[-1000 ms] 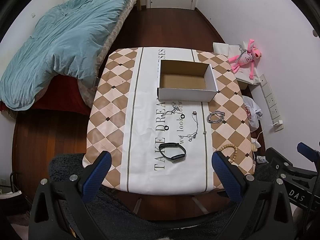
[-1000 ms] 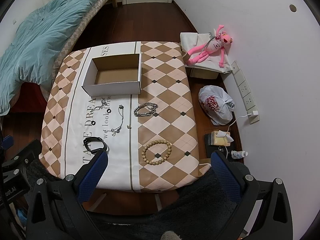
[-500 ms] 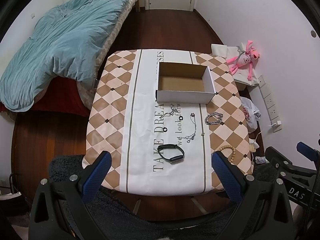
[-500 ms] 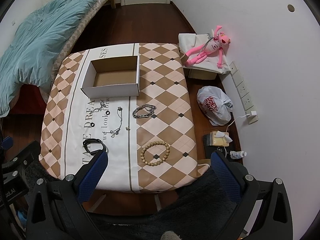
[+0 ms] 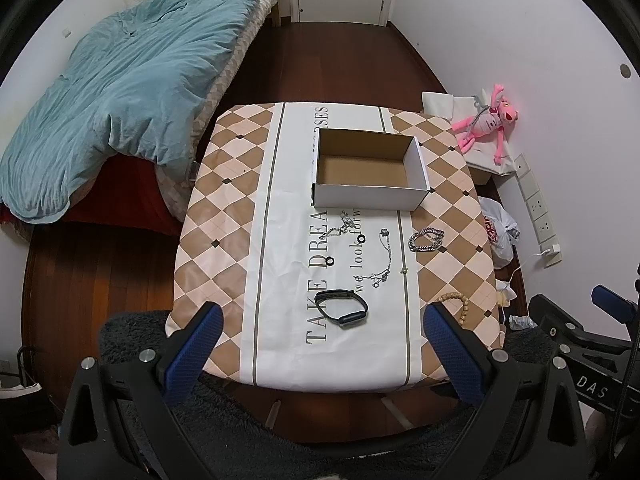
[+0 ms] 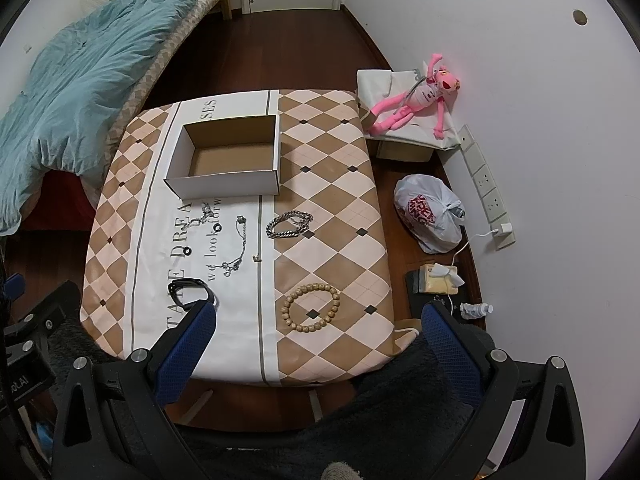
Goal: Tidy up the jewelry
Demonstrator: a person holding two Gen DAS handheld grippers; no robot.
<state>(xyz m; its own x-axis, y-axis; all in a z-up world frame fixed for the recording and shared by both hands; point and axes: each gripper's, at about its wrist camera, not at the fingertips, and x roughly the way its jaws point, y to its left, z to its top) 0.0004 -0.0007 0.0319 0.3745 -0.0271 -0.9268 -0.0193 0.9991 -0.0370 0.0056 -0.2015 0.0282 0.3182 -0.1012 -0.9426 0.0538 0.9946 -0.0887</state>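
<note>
An open, empty white cardboard box [image 5: 368, 199] [image 6: 228, 186] stands at the far middle of the checkered table. In front of it lie a pendant chain [image 5: 340, 229], a thin necklace [image 5: 386, 256] [image 6: 240, 245] and a silver chain bracelet [image 5: 426, 240] [image 6: 290, 224]. Nearer the front edge are a black wristband [image 5: 341, 310] [image 6: 188, 286] and a wooden bead bracelet [image 5: 456, 305] [image 6: 312, 307]. My left gripper [image 5: 322, 318] hovers open above the front edge, over the wristband. Also open, my right gripper [image 6: 318, 316] hangs above the bead bracelet. Both hold nothing.
A bed with a teal duvet [image 5: 120, 80] is left of the table. By the right wall are a pink plush toy [image 6: 416, 100], a white plastic bag [image 6: 430, 212], wall sockets [image 6: 488, 188] and small clutter on the floor. A dark fuzzy fabric [image 5: 320, 432] lies under both grippers.
Both views have pulled back slightly from the table, which looks a little smaller. Nothing on the table has moved and both grippers stay open.
</note>
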